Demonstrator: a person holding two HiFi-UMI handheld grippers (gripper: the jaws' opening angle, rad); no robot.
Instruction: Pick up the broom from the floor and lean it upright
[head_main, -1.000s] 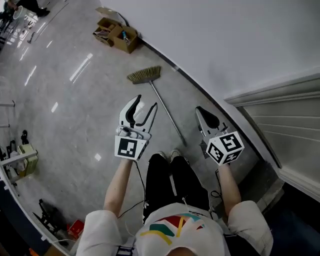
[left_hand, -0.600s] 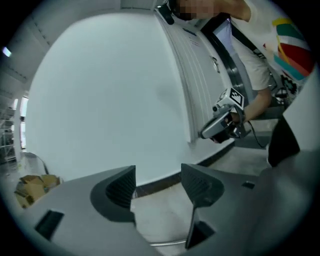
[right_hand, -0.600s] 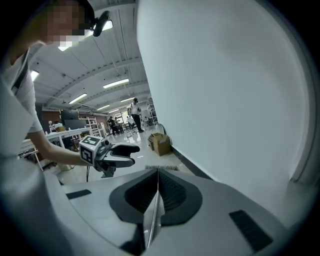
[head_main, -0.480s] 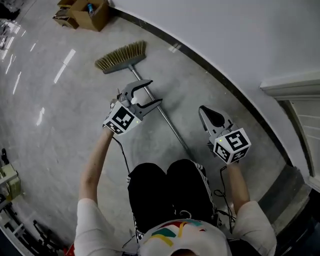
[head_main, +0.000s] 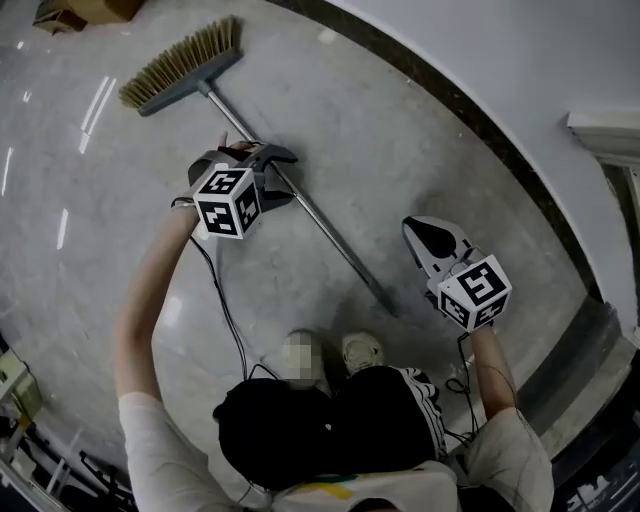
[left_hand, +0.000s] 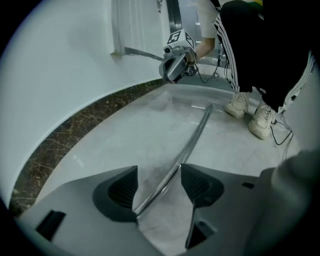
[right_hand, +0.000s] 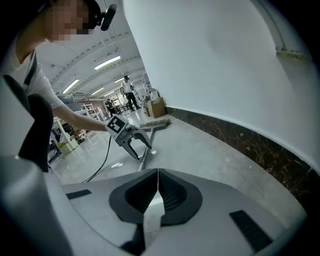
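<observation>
The broom lies flat on the grey floor, its bristle head (head_main: 185, 65) at the upper left and its metal handle (head_main: 320, 230) running down to the right. My left gripper (head_main: 283, 176) is low over the handle near the head, open, with a jaw on each side. In the left gripper view the handle (left_hand: 187, 150) passes slantwise between the pads (left_hand: 122, 187), which do not press on it. My right gripper (head_main: 420, 232) hangs shut and empty to the right of the handle's free end. The right gripper view shows its jaws (right_hand: 157, 174) meeting, with the left gripper (right_hand: 131, 137) beyond.
A white wall with a dark baseboard (head_main: 480, 130) curves along the right of the broom. The person's shoes (head_main: 362, 350) stand just below the handle's end. A black cable (head_main: 225, 310) trails from the left gripper. A cardboard box (head_main: 70, 12) sits at the top left.
Both grippers have dropped toward the floor as the person crouched. The left one rolled over and came down astride the broom handle. The right one stayed shut.
</observation>
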